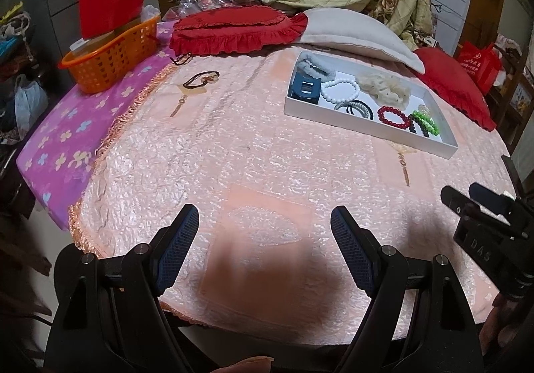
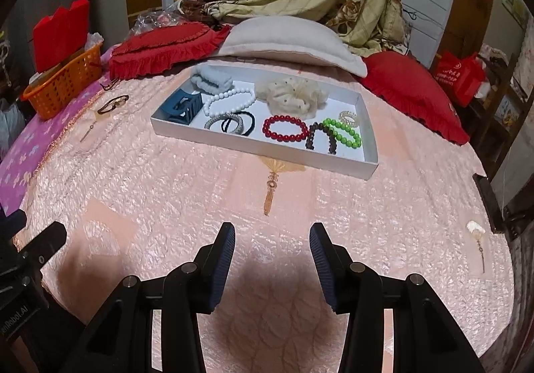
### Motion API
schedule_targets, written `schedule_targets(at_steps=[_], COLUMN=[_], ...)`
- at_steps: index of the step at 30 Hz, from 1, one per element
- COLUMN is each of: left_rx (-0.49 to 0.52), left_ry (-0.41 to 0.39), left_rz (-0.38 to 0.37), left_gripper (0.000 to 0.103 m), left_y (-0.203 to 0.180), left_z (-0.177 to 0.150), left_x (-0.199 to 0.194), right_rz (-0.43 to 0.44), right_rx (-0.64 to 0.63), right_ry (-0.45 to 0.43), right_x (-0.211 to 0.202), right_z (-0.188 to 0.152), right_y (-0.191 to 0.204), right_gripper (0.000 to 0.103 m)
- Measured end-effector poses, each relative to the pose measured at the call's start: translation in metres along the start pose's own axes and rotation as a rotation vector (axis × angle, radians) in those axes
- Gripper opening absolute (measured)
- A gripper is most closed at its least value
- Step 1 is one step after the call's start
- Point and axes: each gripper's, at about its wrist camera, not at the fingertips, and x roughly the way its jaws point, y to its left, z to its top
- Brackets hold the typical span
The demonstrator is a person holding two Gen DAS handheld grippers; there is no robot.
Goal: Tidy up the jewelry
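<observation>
Pink quilt, left wrist view: a shiny, puckered pink bedspread [image 1: 267,152] covers the bed and serves as the work surface; soft and bumpy, so small pieces could sink into its folds
Left gripper: the left gripper [image 1: 265,233] hangs low over the near edge, its ribbed blue pads spread wide, gripping nothing
White tray: a shallow, stiff-walled white tray [image 1: 363,126] sits far right of centre, likely the collecting place, as nearly all pieces lie in it
Stray piece: a thin dark hair tie with gold charm [image 1: 202,78] lies alone on the quilt, well apart from the tray, near the orange basket [image 1: 110,62]; probably the one item left to gather
Right gripper from here: the right gripper [image 1: 467,203] shows at the right edge, dark and boxy
Tray contents, right wrist view: rigid blue claw clip [image 2: 183,107], smooth white bead bracelet [image 2: 228,101], fluffy cream scrunchie [image 2: 292,94], glossy red bead bracelet [image 2: 285,132], dark bead bracelet [image 2: 320,137] and green bead bracelet [image 2: 343,132], the last two touching; laid flat in loose rows, seemingly sorted by kind
Right gripper: its fingers part moderately above bare quilt, nothing between them
Judgement: both tools are parked clear of the tray; the thin tie will need a low, careful pinch against yielding fabric
</observation>
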Motion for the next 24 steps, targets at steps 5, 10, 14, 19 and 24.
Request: schedule_targets(at_steps=[5, 10, 14, 19, 24], left_rx=[0.01, 0.025, 0.034, 0.038, 0.038], left_ry=[-0.001, -0.01, -0.006, -0.002, 0.018], left_rz=[0.014, 0.023, 0.026, 0.029, 0.036], left_gripper=[0.082, 0.082, 0.082, 0.082, 0.082], left_y=[-0.001, -0.006, -0.008, -0.01, -0.011], left_z=[0.0, -0.001, -0.002, -0.003, -0.003], left_x=[0.001, 0.0, 0.001, 0.002, 0.008], right_rz=[0.01, 0.021, 0.027, 0.031, 0.033], right_rx=[0.016, 0.024, 0.034, 0.047, 0.051], right_ry=[0.02, 0.014, 0.013, 0.016, 0.015], right_x=[0.006, 0.005, 0.006, 0.008, 0.01], right_z=[-0.005, -0.007, -0.01, -0.011, -0.011], right_y=[-0.003, -0.004, -0.005, -0.007, -0.009], right_gripper=[0.045, 0.045, 0.045, 0.045, 0.045])
